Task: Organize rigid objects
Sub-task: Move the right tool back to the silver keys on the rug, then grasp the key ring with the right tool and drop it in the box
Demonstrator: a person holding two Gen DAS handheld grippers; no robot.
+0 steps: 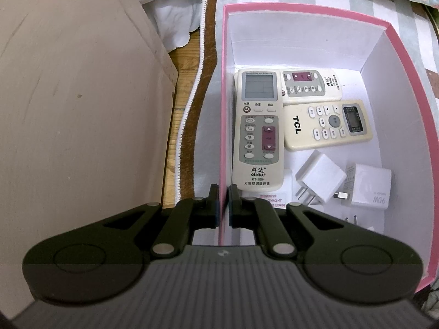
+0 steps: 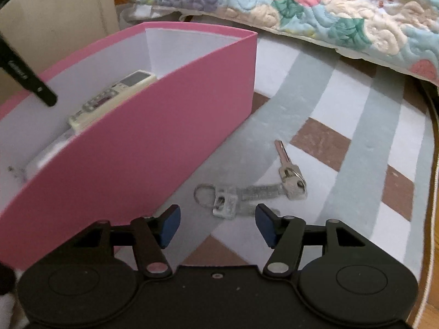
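Note:
A pink box (image 1: 222, 82) with a white inside holds three remote controls, a Qunda one (image 1: 258, 131), a TCL one (image 1: 326, 124) and a third (image 1: 311, 85), plus two white chargers (image 1: 319, 179) (image 1: 369, 187). My left gripper (image 1: 223, 205) is shut on the box's left wall near its front corner. In the right wrist view the pink box (image 2: 153, 148) stands at the left, and a silver key on a keychain (image 2: 247, 189) lies on the striped mat. My right gripper (image 2: 218, 224) is open just in front of the keychain, apart from it.
A beige cabinet side (image 1: 82, 96) rises left of the box. A floral quilt (image 2: 301, 2) lies behind the mat. The striped mat's (image 2: 343, 142) edge and wood floor (image 2: 430, 301) show at the right. White bedding (image 1: 170, 8) lies behind the cabinet.

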